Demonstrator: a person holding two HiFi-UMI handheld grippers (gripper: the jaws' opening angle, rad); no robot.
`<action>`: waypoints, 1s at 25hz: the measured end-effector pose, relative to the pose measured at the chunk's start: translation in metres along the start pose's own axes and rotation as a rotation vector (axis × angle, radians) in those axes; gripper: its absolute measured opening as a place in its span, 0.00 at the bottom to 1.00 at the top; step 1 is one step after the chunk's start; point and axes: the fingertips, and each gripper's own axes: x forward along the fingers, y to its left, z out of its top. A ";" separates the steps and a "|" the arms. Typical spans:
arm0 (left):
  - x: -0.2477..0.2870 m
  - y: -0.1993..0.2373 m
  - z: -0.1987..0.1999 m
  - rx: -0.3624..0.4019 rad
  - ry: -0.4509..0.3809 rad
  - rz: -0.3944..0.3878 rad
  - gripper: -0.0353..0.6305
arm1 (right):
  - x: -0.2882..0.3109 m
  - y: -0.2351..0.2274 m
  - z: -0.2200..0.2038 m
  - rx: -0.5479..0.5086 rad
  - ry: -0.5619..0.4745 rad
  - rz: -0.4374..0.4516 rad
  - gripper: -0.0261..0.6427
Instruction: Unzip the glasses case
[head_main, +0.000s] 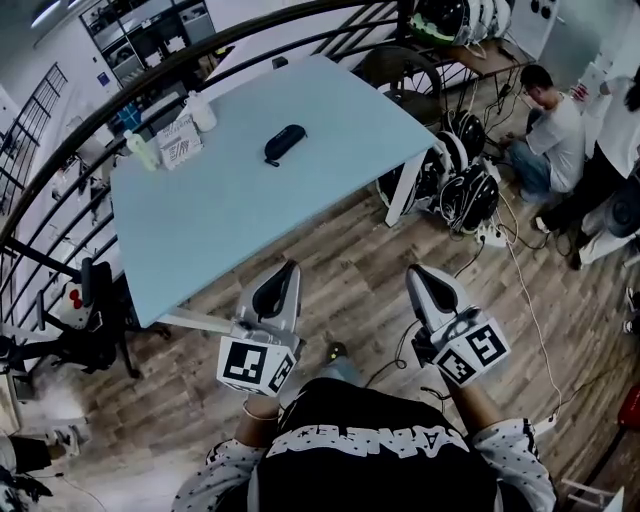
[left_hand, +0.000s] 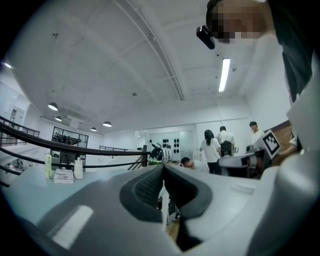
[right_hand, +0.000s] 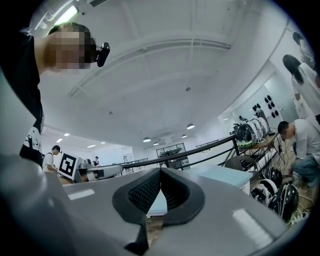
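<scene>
Nearest the camera: the left gripper (head_main: 289, 274) and the right gripper (head_main: 417, 276) are held low over the wooden floor (head_main: 350, 270), short of the table (head_main: 250, 220), both pointing toward it. Each gripper view shows the pads pressed together at the tips with nothing between them. Judgement: this is a carry or ready posture, and the task is not under way, since neither tool is near the work.

Middle: the table stands ahead of the grippers, its near edge just past the left one. The glasses case (head_main: 285, 143) lies flat on the far half of the top, dark, oblong and zipped as far as I can tell; the zip pull is too small to make out. It sits alone in open space, likely so both tools can come at it, one to steady and one to pull.

Far left corner of the table: a green bottle (head_main: 142, 150), a small printed box (head_main: 180, 141) and a white bottle (head_main: 201, 110), grouped out of the way.

Beyond: a dark curved railing (head_main: 200, 55); to the right, helmets (head_main: 465, 190) and bystanders (head_main: 548, 125).

Count: grippers 2, case 1, bottles 2, box 1, bystanders 2 in the head view.
</scene>
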 end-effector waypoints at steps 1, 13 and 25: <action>0.005 0.007 -0.001 -0.002 0.001 0.002 0.05 | 0.008 -0.002 0.000 -0.001 0.003 -0.001 0.02; 0.059 0.093 -0.027 -0.056 0.031 0.012 0.05 | 0.098 -0.023 -0.009 -0.004 0.036 -0.028 0.02; 0.075 0.130 -0.029 -0.089 0.033 0.022 0.05 | 0.146 -0.032 -0.001 -0.027 0.051 -0.019 0.02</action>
